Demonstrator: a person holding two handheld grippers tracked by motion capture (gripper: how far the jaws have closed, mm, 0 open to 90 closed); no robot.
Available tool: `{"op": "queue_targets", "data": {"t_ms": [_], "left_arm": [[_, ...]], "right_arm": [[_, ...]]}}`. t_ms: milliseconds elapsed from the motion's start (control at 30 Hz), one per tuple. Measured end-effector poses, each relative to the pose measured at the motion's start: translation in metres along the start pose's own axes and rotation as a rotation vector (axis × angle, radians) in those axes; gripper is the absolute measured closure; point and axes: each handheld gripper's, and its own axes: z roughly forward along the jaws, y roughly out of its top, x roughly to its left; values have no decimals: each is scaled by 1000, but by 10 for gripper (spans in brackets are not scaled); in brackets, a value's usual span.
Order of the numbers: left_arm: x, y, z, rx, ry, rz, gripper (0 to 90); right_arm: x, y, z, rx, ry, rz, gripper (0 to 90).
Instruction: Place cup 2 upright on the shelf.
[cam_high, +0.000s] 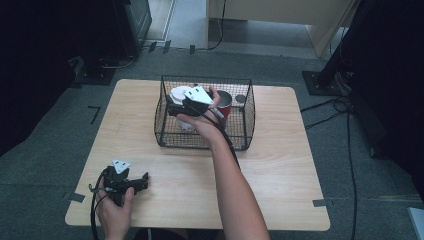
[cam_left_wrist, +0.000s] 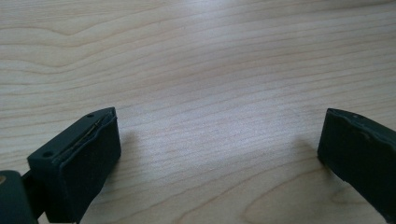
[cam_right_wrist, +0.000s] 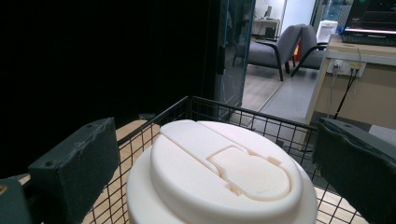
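So the right tool (cam_high: 172, 106) is up over the wire basket (cam_high: 170, 136) in the middle of the worktop (cam_high: 280, 165), jaws spread wide and not pinching anything. In the right gripper view the white cup lid (cam_right_wrist: 219, 172) sits between and just below the two pads, with clear gaps on both sides. That white cup (cam_high: 178, 93) stands inside the basket, next to a red cup (cam_high: 224, 103). The left tool (cam_high: 142, 181) rests on the worktop near the front left corner, jaws spread too, just bare wood between them.
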Motion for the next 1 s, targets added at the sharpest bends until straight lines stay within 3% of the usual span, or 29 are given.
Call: {"op": "queue_targets", "data": {"t_ms": [367, 1000], "left_arm": [[0, 0, 0, -1, 0, -1, 0], [0, 0, 0, -3, 0, -3, 0]], "right_arm": [[-5, 12, -25, -46, 7, 20, 13], [-20, 1, -71, -57, 2, 10, 24]]}}
